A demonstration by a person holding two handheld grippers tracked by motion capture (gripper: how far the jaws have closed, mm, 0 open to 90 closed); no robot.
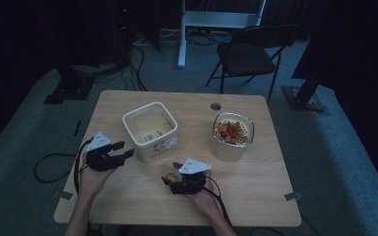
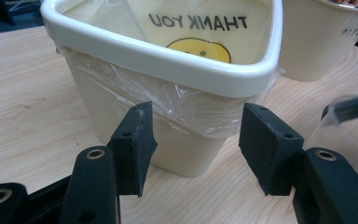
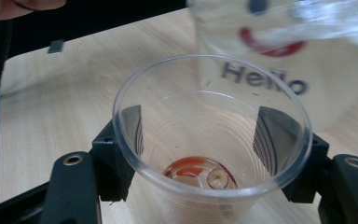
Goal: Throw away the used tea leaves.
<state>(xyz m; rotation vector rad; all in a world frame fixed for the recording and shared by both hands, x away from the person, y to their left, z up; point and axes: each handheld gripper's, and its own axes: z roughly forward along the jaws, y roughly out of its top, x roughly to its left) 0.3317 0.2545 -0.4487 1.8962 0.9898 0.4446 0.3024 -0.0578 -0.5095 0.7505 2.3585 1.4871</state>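
A clear plastic cup [image 3: 200, 175] stands on the wooden table between the jaws of my right gripper [image 3: 200, 135], whose pads press on its sides; a cereal ring and red residue lie at its bottom. From above, the right gripper [image 1: 170, 178] sits near the table's front middle. My left gripper [image 1: 125, 150] is at the front left, open, pointing at a cream bin [image 1: 160, 147] lined with a clear plastic bag. In the left gripper view the open gripper [image 2: 196, 135] frames the bin's wall [image 2: 186, 149] just ahead, apart from it.
A white container [image 1: 229, 151] holding cereal rings and red pieces stands right of the bin, and its wall [image 2: 317, 42] rises behind the bin. A folding chair [image 1: 248, 54] stands beyond the table's far edge. A cable hole [image 1: 215, 105] lies near that edge.
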